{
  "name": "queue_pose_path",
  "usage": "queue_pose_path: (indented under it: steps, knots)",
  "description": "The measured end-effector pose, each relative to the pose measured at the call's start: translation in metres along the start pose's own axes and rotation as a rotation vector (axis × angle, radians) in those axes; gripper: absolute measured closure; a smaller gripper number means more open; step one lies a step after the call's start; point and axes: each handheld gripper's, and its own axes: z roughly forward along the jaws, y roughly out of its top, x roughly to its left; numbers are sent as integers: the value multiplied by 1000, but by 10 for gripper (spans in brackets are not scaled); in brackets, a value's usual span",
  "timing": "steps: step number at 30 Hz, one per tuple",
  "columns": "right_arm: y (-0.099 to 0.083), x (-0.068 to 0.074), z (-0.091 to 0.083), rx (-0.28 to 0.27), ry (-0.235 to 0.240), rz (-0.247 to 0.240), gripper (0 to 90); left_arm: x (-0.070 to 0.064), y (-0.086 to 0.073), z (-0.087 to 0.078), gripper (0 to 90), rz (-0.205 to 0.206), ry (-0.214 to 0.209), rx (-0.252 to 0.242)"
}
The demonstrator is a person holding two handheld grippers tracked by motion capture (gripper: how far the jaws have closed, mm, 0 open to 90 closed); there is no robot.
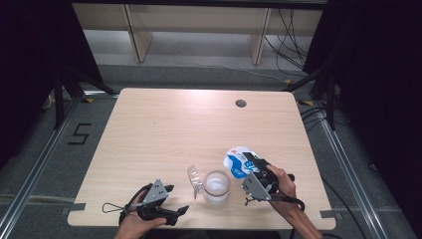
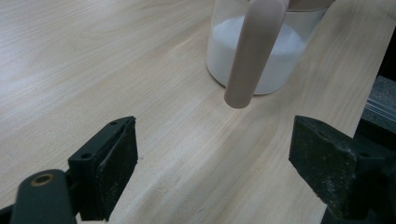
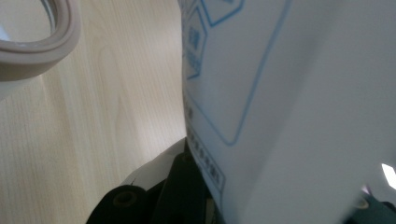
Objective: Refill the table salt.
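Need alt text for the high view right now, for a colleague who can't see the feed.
A person's right gripper holds a blue-and-white bag tipped toward an open clear jar partly filled with white powder, near the front edge of a light wooden table. The jar's clear lid hangs open at its left, and the left gripper rests open nearby.

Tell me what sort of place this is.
Probably a lab or recording studio set up for filming tabletop tasks: a lone wooden table enclosed by black curtains, a floor marking "5", and loose cables along the back wall.
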Motion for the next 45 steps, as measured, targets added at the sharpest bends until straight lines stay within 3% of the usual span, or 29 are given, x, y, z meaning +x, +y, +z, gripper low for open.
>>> queue_pose_path:
  steps: [3,5,11,12,15,16,17,20,21,23,26,27,28,29,33,34,38,45]
  knots:
    - [-2,-3,0,1,15,29,880,0,0,0,152,-3,0,-2]
    - [-6,-5,0,8,45,104,884,0,0,0,152,1,0,0]
    - [-14,-11,3,3,63,171,889,-1,0,0,152,-6,-1,-6]
    - [-17,-14,3,6,77,218,889,0,0,0,152,2,0,0]
    - [-22,-16,4,5,102,282,889,0,0,0,152,7,0,0]
    - [-22,-16,4,5,102,282,889,0,0,0,152,1,0,0]
    - [-26,-19,6,1,114,325,890,0,0,0,152,1,0,0]
    - [-30,-21,7,7,122,359,890,0,0,0,152,2,0,0]
    - [-34,-22,8,5,138,408,890,0,0,0,152,9,0,1]
    - [-36,-23,9,1,140,414,890,0,0,0,152,7,0,1]
    - [-45,-26,11,1,158,486,891,0,0,0,152,7,-2,-2]
    - [-45,-26,11,1,158,486,891,0,0,0,152,7,-2,-2]
    - [-51,-28,13,2,167,535,891,0,0,0,152,17,-1,1]
    - [-54,-29,14,7,167,551,891,1,1,-1,152,21,1,2]
    - [-60,-31,15,19,164,566,892,0,0,0,152,6,-1,1]
    - [-65,-31,16,26,167,605,891,0,0,0,152,11,-1,2]
    - [-73,-32,20,37,166,646,891,0,0,0,152,7,-1,0]
    - [-85,-32,23,64,160,665,891,0,1,-1,152,16,0,8]
